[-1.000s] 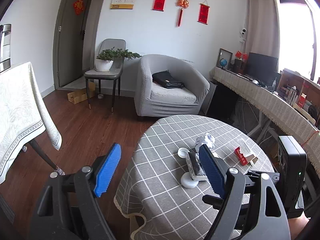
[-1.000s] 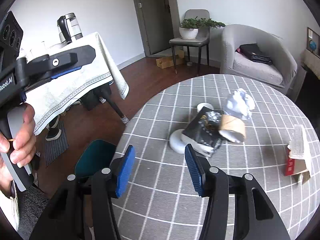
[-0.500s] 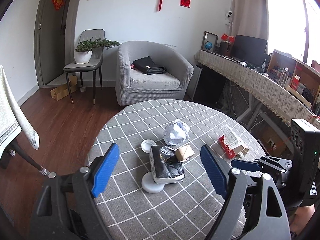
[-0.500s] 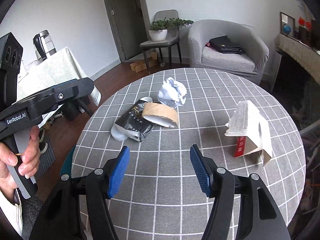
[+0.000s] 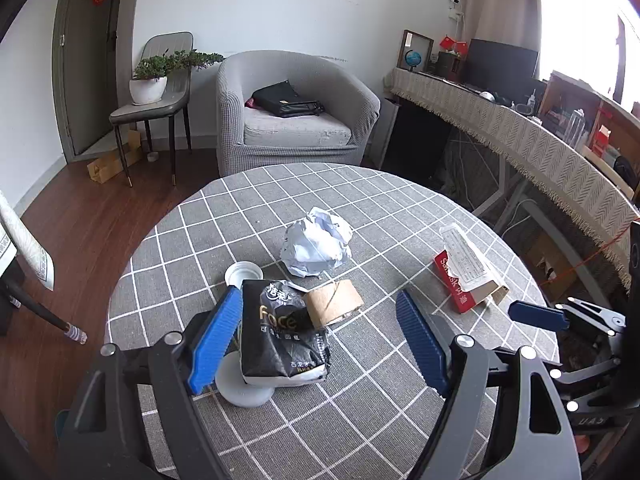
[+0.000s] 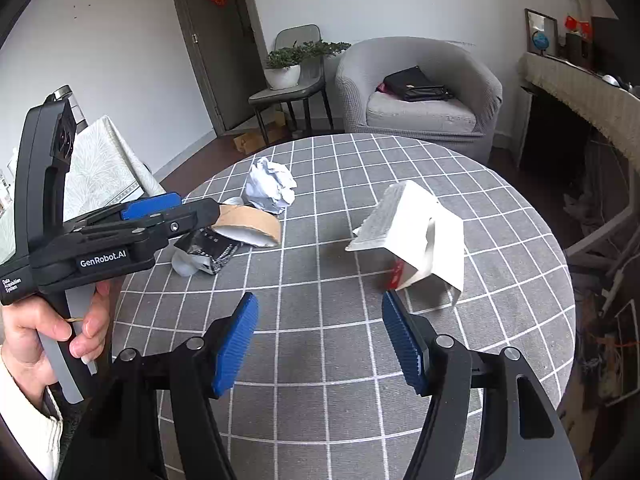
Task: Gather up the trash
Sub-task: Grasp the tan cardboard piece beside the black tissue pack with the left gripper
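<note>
Left gripper: jaws apart, closing slightly, black packet between them, unclamped. Right gripper: jaws apart, opening, box just ahead; centre each before closing.

Both views are bright with daylight. In the left wrist view the window at the upper right is blown out to white, washing over the curtain beside it. The tabletop is evenly lit, with soft, short shadows under the crumpled paper and the torn red box. Focus is sharp at the centre of each view. The fisheye lens bends straight lines hard: the door leans, the tabletop's round edge bulges, and the corners fall into a black vignette. Near the rim, detail smears slightly, and the close jaws look stretched.
</note>
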